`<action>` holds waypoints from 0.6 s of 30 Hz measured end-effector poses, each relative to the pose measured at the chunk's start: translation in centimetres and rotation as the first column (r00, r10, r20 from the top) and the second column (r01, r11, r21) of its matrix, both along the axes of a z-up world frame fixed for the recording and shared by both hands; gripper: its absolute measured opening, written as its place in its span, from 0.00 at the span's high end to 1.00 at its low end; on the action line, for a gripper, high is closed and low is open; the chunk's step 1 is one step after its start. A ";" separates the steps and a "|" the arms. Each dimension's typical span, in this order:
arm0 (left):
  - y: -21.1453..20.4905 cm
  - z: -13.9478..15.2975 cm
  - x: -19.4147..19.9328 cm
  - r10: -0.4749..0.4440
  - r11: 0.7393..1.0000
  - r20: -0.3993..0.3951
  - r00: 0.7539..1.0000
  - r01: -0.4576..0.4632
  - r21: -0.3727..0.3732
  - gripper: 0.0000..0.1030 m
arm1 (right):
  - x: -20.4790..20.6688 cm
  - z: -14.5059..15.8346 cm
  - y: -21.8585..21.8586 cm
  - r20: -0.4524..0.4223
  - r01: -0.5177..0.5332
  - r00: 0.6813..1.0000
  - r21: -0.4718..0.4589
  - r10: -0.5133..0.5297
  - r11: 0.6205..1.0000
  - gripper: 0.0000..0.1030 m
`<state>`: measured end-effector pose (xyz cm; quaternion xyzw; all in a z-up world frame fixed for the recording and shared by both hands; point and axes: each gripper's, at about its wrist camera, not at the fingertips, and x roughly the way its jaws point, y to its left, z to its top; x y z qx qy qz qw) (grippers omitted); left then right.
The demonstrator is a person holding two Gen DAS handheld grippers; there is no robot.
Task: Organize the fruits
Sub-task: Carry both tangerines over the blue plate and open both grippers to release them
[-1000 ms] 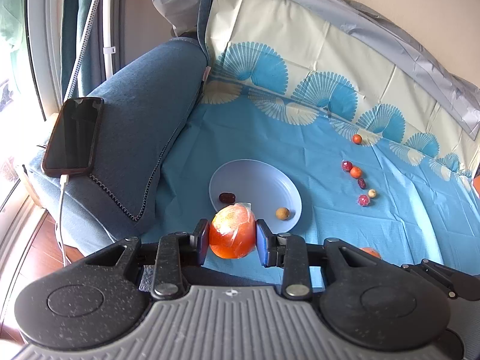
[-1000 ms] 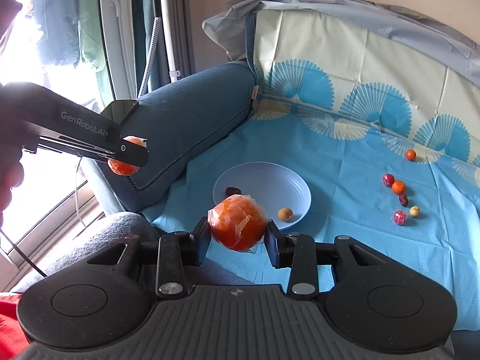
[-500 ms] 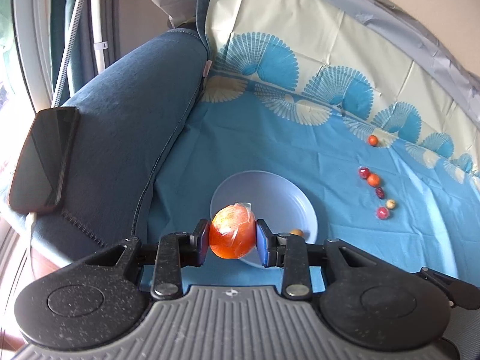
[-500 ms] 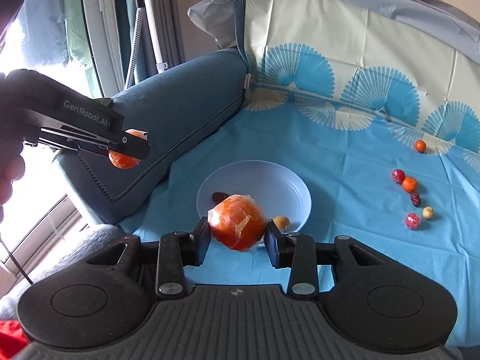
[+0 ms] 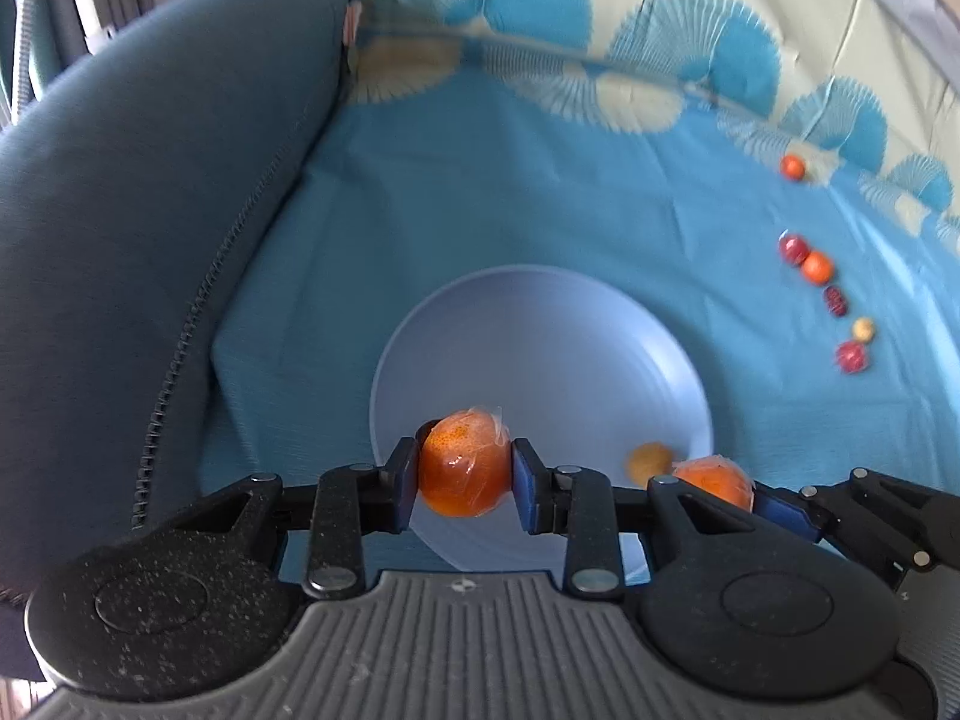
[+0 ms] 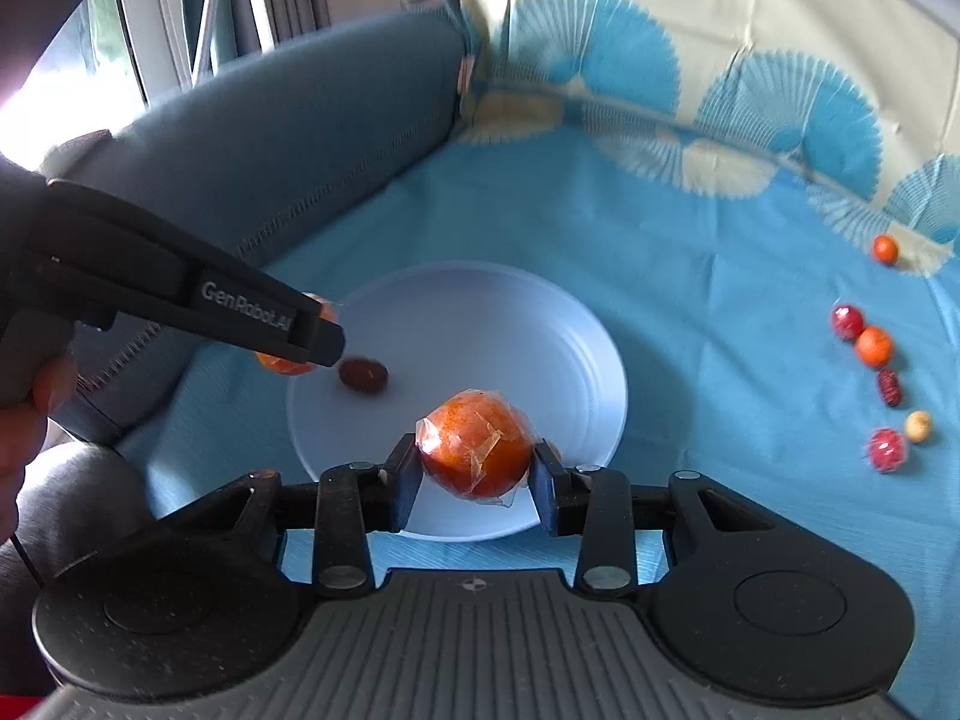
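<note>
Two grippers, each clamped on a wrapped orange fruit, both hanging over the pale blue plate. Big stuff first: dark blue sofa arm on the left, blue fan-print cloth covering the seat and backrest, plate sitting on the cloth near the arm.

Left gripper pinches left orange between its blue pads, over the near-left part of the plate. Right gripper pinches right orange over the near edge of the plate. Both fruits are round, glossy orange, wrapped in clear crinkly film with loose flaps sticking out.

Already in the plate: a dark red date-like fruit and a small tan fruit. Still loose on the cloth, well apart to the right: a row of small red, orange and tan fruits plus a lone small orange one farther back.

Risks, my read: film is slick, so a fruit may slide in the pads or stick to a pad on release. Dropped from height, a round fruit could roll off the shallow plate or knock the small ones out. Grippers are close together, so they may bump if both lower at once.
</note>
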<state>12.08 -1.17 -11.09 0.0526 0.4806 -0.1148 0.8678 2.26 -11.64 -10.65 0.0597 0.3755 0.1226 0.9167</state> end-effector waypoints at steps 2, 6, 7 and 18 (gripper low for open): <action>-0.2 -0.8 0.7 -0.011 1.000 -0.013 1.000 0.011 0.007 0.65 | 0.8 -0.9 0.2 -0.022 -0.005 1.000 -0.009 0.005 1.000 0.61; 0.1 -0.8 1.4 -0.026 1.000 0.010 1.000 0.026 -0.007 0.21 | 2.1 -1.8 0.3 -0.034 -0.010 0.999 -0.004 0.010 1.000 0.58; 0.1 -0.3 1.3 -0.013 1.000 0.036 0.999 0.013 -0.001 0.01 | 2.3 -1.8 0.2 -0.030 -0.014 0.999 0.001 0.014 1.000 0.47; 3.8 4.3 -7.0 0.051 0.998 0.097 0.994 -0.053 0.018 0.00 | -4.9 2.6 -0.8 -0.029 0.011 1.000 0.000 -0.010 1.000 0.02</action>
